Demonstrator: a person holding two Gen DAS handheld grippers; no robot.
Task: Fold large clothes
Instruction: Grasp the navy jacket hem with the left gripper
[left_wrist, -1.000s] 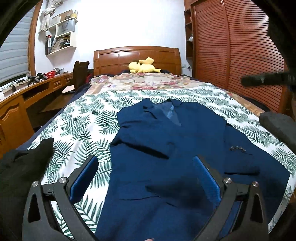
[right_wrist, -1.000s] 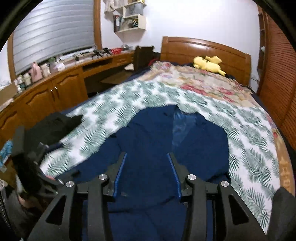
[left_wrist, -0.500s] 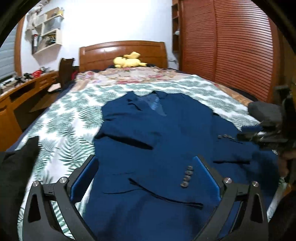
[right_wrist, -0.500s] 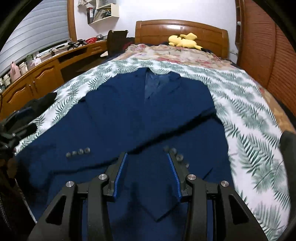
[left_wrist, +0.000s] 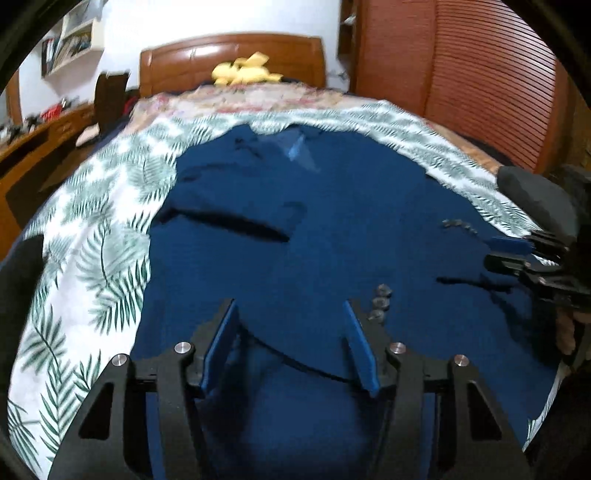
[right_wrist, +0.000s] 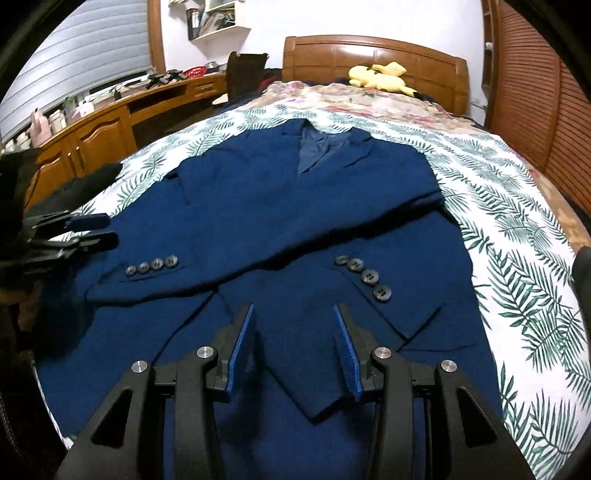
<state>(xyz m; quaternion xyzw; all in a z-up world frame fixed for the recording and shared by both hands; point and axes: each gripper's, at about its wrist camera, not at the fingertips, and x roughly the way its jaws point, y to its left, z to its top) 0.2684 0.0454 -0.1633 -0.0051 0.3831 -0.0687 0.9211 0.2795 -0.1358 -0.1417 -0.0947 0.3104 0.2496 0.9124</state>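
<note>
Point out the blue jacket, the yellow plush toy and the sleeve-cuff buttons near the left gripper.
blue jacket (right_wrist: 258, 192): right wrist view, on its chest panel.
yellow plush toy (right_wrist: 380, 78): right wrist view, on its body by the headboard.
sleeve-cuff buttons (right_wrist: 151, 265): right wrist view, mid-row on the crossed sleeve's cuff.

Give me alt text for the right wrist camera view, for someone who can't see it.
A navy jacket lies face up on a leaf-print bedspread, both sleeves folded across its front. The right gripper hovers open over the hem; the left gripper is at the left edge. A yellow plush toy sits by the headboard.
</note>
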